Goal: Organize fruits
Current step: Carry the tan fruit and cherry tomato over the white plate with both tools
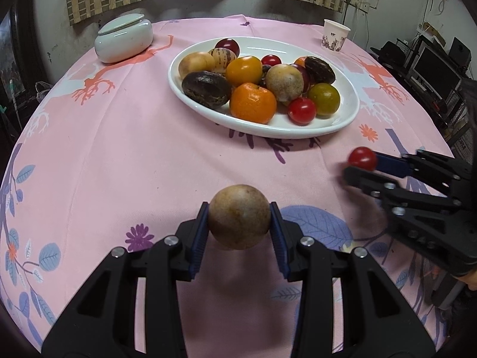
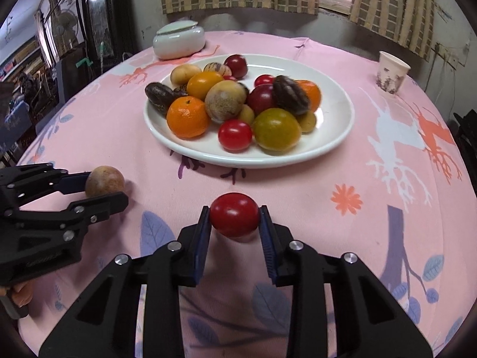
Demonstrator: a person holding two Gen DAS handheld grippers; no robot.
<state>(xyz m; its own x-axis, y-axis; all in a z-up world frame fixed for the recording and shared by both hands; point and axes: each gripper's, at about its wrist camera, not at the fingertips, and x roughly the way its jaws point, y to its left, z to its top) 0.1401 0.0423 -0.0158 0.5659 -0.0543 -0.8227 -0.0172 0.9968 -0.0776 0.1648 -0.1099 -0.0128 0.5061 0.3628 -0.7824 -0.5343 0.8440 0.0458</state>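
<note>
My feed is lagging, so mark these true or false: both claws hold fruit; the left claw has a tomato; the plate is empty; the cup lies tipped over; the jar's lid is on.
1. Both claws hold fruit. True: left claw, right claw.
2. The left claw has a tomato. False: it grips a brown fruit; the tomato is in the right claw.
3. The plate is empty. False: it is piled with fruit.
4. The cup lies tipped over. False: it stands upright.
5. The jar's lid is on. True.

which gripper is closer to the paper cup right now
Right. The right gripper, shut on a red tomato, sits on the paper cup's side of the table; the left gripper is farther across.
</note>
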